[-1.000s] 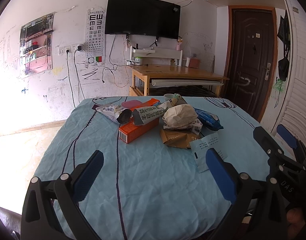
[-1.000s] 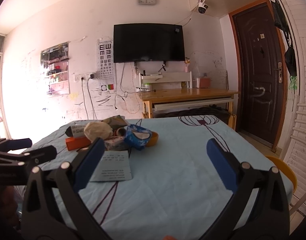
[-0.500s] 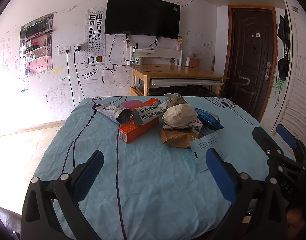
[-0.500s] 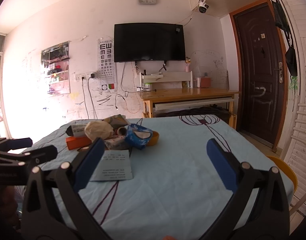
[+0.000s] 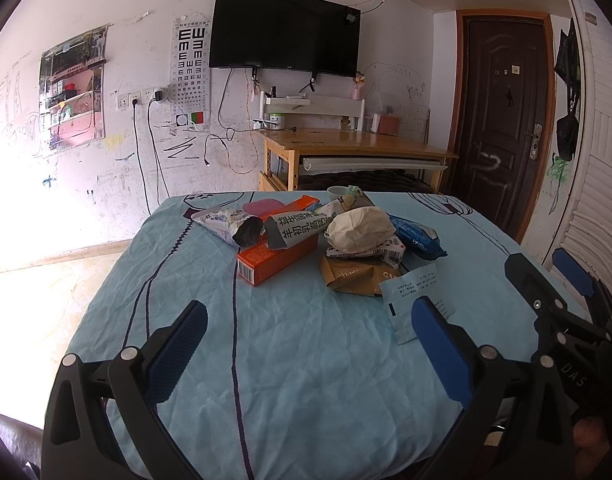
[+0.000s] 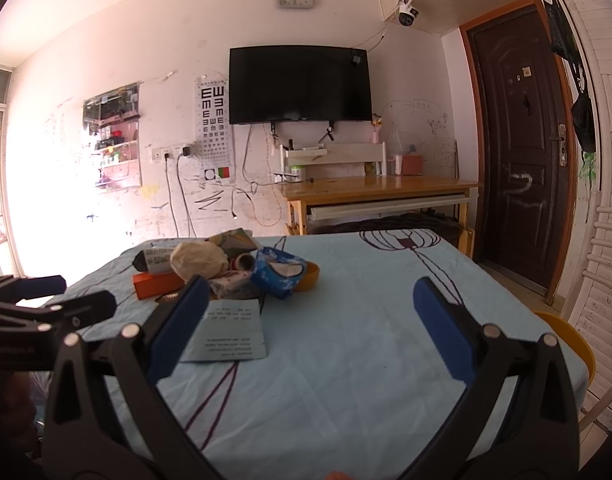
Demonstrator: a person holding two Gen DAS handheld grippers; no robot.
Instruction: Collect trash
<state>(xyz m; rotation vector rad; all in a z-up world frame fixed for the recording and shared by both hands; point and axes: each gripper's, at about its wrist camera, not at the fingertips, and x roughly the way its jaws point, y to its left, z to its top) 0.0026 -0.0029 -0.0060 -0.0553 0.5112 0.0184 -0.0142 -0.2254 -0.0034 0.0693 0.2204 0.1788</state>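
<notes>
A pile of trash lies on the far half of the table with the light blue cloth [image 5: 306, 344]: an orange box [image 5: 280, 256], a grey snack bag [image 5: 298, 229], a crumpled paper ball [image 5: 360, 229], a blue wrapper [image 5: 416, 238], a brown packet [image 5: 356, 276] and a pale paper slip [image 5: 416, 298]. My left gripper [image 5: 306, 344] is open and empty, above the near table, short of the pile. My right gripper [image 6: 310, 328] is open and empty, to the right of the pile [image 6: 226, 268]. It also shows in the left wrist view [image 5: 546, 280].
A wooden desk [image 5: 354, 148] stands behind the table under a wall TV [image 5: 284, 36]. A dark door [image 5: 502, 120] is at the right. A yellow stool [image 6: 566, 340] sits by the table's right edge. A small orange bowl [image 6: 312, 276] lies beside the pile.
</notes>
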